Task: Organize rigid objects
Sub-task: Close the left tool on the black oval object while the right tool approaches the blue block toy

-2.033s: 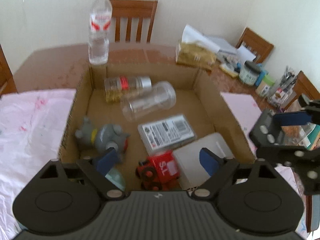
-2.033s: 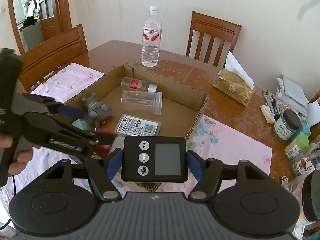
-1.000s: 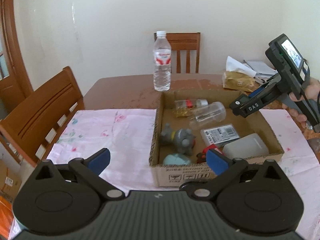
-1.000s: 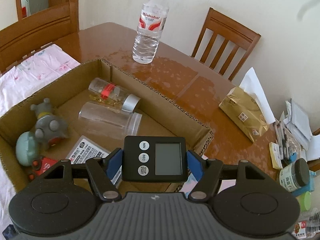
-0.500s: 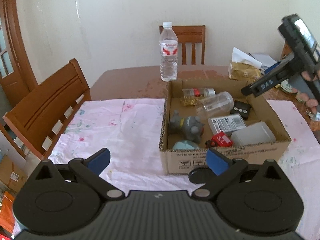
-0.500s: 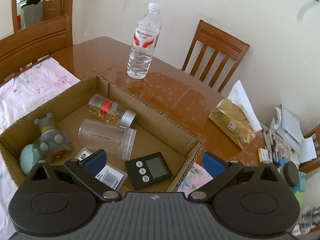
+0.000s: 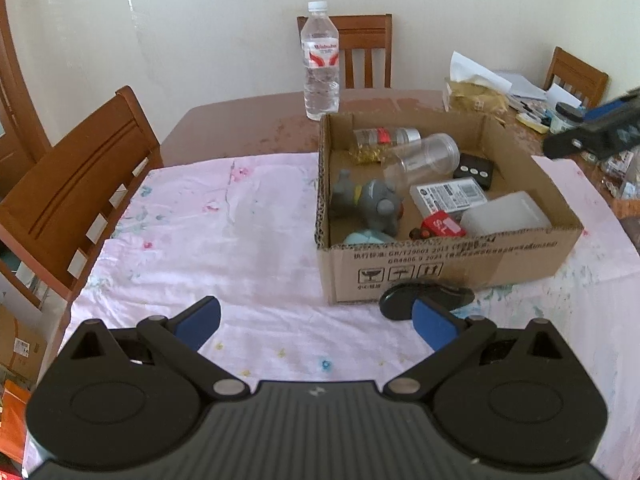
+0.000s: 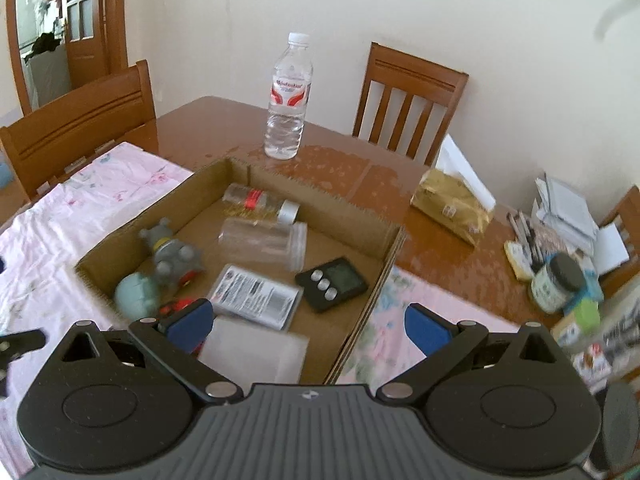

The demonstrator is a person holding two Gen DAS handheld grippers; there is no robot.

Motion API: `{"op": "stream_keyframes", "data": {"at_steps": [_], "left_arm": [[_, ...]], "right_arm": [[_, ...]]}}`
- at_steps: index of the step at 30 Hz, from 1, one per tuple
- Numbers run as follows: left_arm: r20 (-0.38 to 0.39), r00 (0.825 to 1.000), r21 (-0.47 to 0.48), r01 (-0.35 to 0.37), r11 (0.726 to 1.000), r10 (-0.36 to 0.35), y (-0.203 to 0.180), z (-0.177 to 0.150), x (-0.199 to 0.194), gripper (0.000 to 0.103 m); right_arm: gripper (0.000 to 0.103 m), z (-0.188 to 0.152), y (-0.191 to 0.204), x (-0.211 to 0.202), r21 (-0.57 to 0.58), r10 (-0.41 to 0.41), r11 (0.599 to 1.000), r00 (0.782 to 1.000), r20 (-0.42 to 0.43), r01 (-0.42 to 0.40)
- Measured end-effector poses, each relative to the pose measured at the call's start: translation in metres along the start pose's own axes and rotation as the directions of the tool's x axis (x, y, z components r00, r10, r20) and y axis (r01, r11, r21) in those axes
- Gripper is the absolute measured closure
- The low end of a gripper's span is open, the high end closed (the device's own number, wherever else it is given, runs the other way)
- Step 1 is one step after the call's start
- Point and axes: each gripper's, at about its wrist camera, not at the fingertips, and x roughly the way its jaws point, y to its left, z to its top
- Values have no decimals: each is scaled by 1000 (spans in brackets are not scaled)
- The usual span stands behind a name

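Observation:
An open cardboard box (image 7: 440, 258) sits on a pink cloth. In it lie a black timer (image 7: 474, 170), a clear jar (image 7: 424, 156), a spice jar (image 7: 384, 136), a grey toy (image 7: 368, 200), a labelled flat case (image 7: 450, 196), a red toy (image 7: 442, 226) and a white plastic box (image 7: 504, 212). My left gripper (image 7: 316, 320) hangs open and empty over the cloth, in front of the box. My right gripper (image 8: 308, 322) is open and empty, above the box's near right corner. The timer (image 8: 332, 284) lies face up beyond its fingers.
A black oval object (image 7: 400, 300) lies on the cloth against the box front. A water bottle (image 8: 288, 96) stands behind the box, a gold tissue pack (image 8: 452, 204) to its right. Jars, pens and papers (image 8: 560, 276) crowd the right end. Wooden chairs (image 7: 80, 176) surround the table.
The right gripper opened and let go of the timer, which now lies in the box; it then drew back and up. The left gripper backed away from the box and sank slightly.

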Motion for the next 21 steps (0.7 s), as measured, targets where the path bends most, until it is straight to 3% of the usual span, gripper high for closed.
{"op": "stream_keyframes", "data": {"at_steps": [6, 12, 17, 21], "left_arm": [[-21, 1000, 9, 14, 1000, -14, 10, -4, 12, 1], [-28, 999, 33, 33, 999, -32, 20, -6, 20, 1], [-35, 997, 73, 69, 995, -67, 21, -8, 26, 1], [-46, 994, 86, 101, 991, -97, 21, -11, 30, 1]], "right_arm": [[0, -43, 35, -4, 54, 60, 997, 995, -80, -56], [0, -82, 79, 17, 91, 130, 989, 973, -192, -114], [0, -99, 103, 32, 151, 152, 981, 960, -236, -118], [0, -109, 119, 43, 158, 104, 985, 961, -255, -65]]}}
